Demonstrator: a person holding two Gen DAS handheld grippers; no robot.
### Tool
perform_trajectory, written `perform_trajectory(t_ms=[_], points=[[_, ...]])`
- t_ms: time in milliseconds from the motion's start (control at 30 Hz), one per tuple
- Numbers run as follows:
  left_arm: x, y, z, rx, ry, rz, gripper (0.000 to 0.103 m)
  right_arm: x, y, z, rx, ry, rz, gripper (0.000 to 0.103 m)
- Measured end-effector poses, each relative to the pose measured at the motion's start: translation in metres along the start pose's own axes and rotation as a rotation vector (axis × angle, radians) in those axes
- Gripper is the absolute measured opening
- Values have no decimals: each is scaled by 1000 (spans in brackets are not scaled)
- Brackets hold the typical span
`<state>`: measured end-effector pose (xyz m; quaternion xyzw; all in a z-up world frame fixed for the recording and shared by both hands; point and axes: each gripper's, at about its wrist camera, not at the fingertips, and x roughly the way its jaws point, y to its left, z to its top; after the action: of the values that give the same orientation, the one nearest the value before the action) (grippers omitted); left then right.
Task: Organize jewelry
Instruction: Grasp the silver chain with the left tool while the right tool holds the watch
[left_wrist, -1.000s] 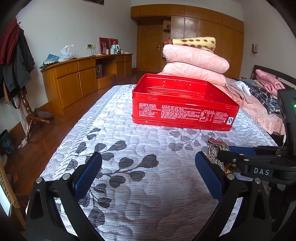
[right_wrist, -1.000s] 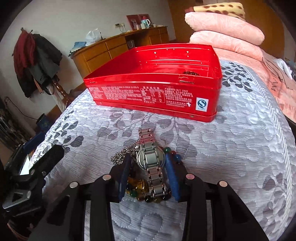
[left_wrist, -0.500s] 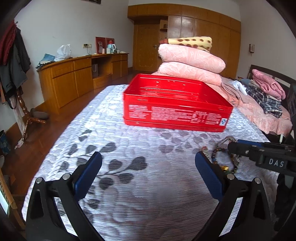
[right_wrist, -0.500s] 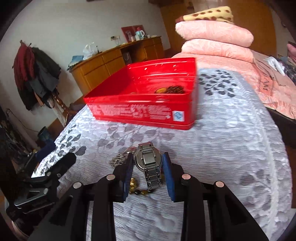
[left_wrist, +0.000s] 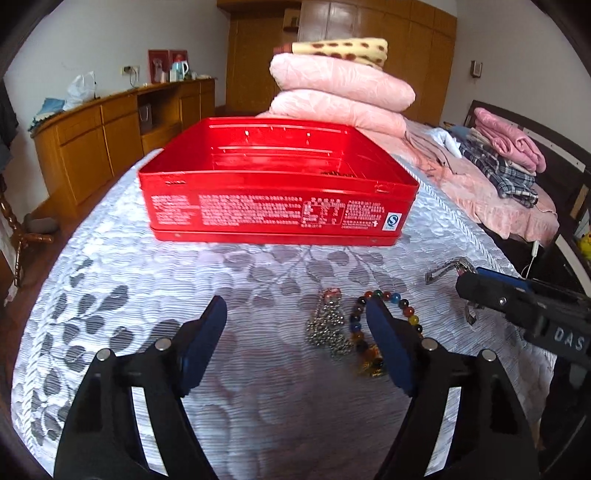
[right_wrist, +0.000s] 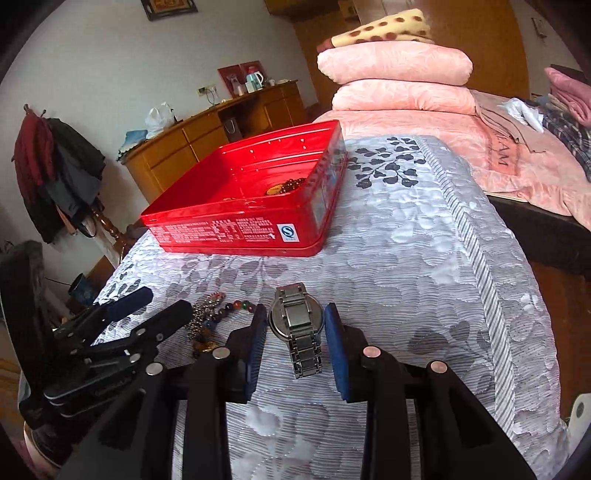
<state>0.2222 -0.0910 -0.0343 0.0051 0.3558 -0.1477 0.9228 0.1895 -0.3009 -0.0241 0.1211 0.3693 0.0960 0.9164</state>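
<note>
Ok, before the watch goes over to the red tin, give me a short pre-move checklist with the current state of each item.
1. Watch gripped: ok. The right gripper has its pads on either side of the case, and the strap hangs free below.
2. Watch clear of other jewelry: ok. The bead bracelet and ball chain lie apart on the bedspread.
3. Red tin open to receive: ok, no lid on it.
4. Room in the tin: ok. Only a small cluster of beads shows inside.
5. Left gripper out of the path: ok. It is low by the beads, jaws closing with nothing between them.
6. Grip firm enough to carry: cannot tell.
</note>
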Motion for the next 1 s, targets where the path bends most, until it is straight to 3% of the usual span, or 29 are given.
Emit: perform_trajectory(t_ms=[333,867,1000], points=[[23,-3,1,-7,95,-9,53,7,-10,-2,21,9,16,32],[30,-6,3,6,118,5,53,24,-3,-9,14,69,-3,32],[27,1,3,-28,105,15,36,25,-2,-10,3,74,-12,32]])
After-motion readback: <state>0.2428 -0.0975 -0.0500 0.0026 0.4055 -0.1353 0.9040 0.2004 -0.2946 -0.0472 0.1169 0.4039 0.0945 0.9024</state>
